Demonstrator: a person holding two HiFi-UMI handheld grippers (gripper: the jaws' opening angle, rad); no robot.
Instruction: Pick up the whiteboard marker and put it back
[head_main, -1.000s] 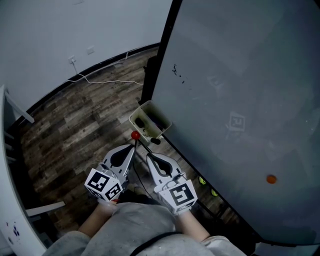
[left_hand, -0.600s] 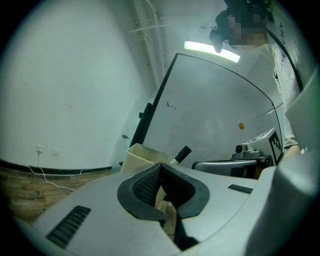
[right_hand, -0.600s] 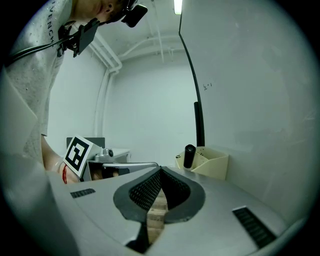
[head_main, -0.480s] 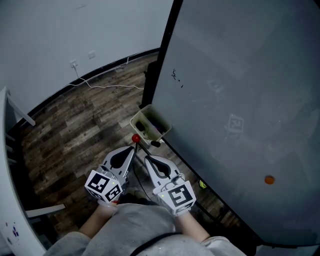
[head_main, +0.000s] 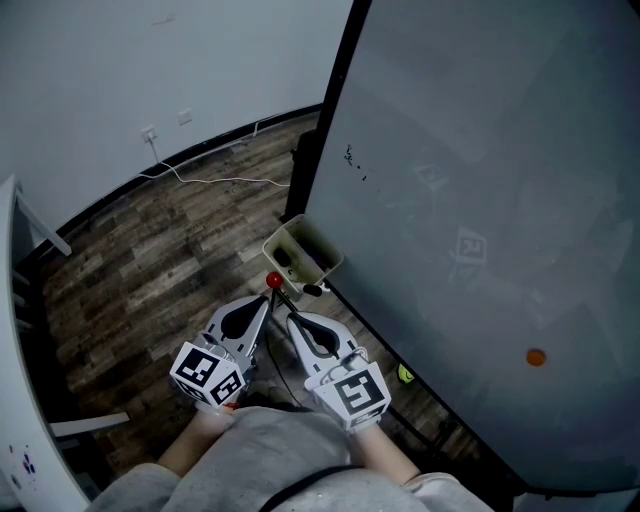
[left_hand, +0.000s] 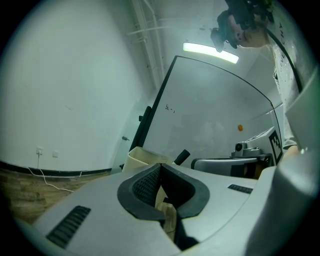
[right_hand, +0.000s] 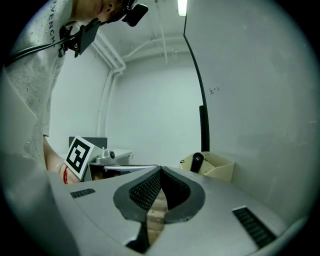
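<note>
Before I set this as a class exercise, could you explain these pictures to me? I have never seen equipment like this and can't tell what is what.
There is no robot here. A person holds a tool in each hand, and each tool ends in two jaws. The head view comes from a camera on the person's head, looking down at the left gripper and the right gripper. The other two pictures come from a camera riding on each tool, looking along its jaws. Both pairs of jaws are closed and hold nothing. Ahead stands a large whiteboard over a wooden floor. A cream holder sits by the board's lower corner, and a dark marker stands in it.
</note>
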